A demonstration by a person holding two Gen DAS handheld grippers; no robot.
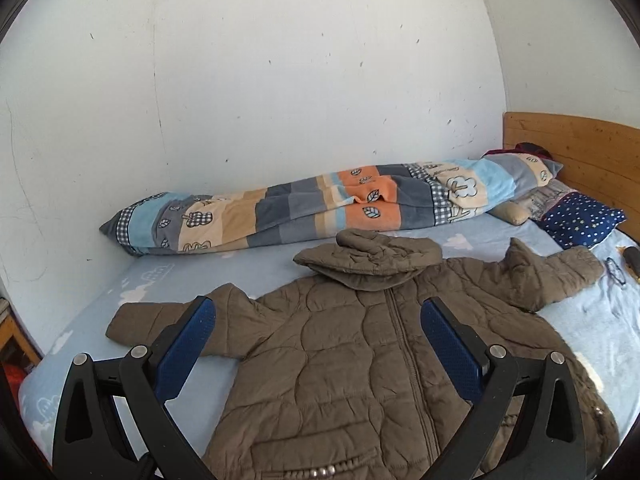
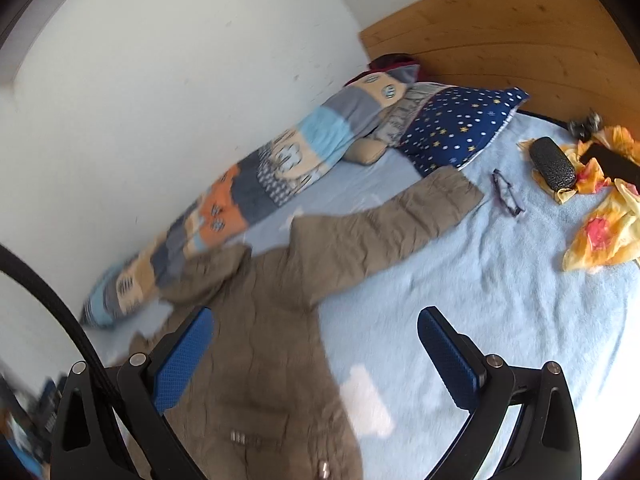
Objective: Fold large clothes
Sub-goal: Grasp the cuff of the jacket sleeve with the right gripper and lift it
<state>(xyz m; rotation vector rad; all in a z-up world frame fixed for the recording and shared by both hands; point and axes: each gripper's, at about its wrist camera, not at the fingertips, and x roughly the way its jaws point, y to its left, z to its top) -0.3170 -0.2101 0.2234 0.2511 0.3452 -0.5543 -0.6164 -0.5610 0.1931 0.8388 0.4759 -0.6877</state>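
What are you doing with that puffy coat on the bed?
A person holds two grippers over a brown padded jacket that lies spread out, front up, on a light blue bed. The left gripper and the right gripper are both open and hold nothing. The sleeves are out to the sides and the hood lies flat above the collar, so no fold has been made yet.

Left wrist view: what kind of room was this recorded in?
Most likely a home bedroom: a bed with a light blue sheet, a wooden headboard, a rolled patchwork blanket along the wall, and a star-print pillow. The brown jacket lies spread on the bed.
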